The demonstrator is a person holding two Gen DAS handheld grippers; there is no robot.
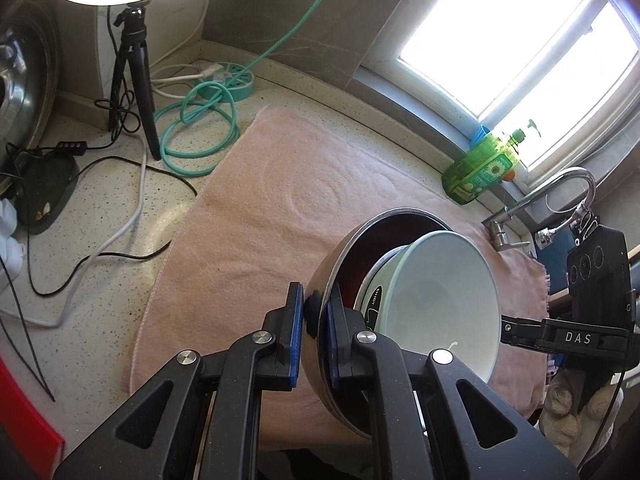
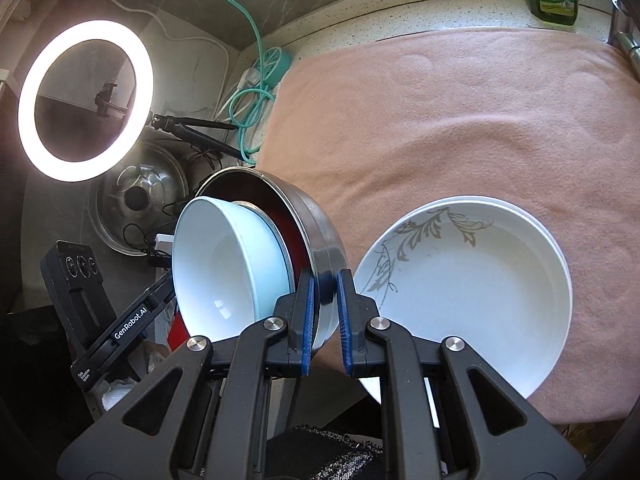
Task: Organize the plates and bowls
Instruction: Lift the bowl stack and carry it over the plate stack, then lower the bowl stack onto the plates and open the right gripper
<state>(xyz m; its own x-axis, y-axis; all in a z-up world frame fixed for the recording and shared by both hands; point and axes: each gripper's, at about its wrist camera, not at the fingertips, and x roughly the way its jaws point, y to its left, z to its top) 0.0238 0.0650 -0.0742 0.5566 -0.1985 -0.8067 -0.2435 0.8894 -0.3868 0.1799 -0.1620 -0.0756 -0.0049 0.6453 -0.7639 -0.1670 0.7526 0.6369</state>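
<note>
"DAS" and "GenRobot.AI" mark the tools. Left hand-held gripper (image 1: 313,312) and right hand-held gripper (image 2: 325,290) each clamp the steel bowl's (image 2: 316,216) rim, tilted above the towel (image 2: 460,120), white bowls (image 2: 224,264) nested inside.

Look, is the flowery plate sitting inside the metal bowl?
No, the flowery plate lies on the pink towel, beside the metal bowl, which holds a white bowl.

The left gripper (image 1: 313,312) is black moulded plastic, with triangular cut-outs in its arms, round silver screws at the pivots and ribbed blue pads lining the fingers. The right gripper (image 2: 325,288) has the same build. Each one's black body, seen from the other's camera, bears white lettering.
</note>
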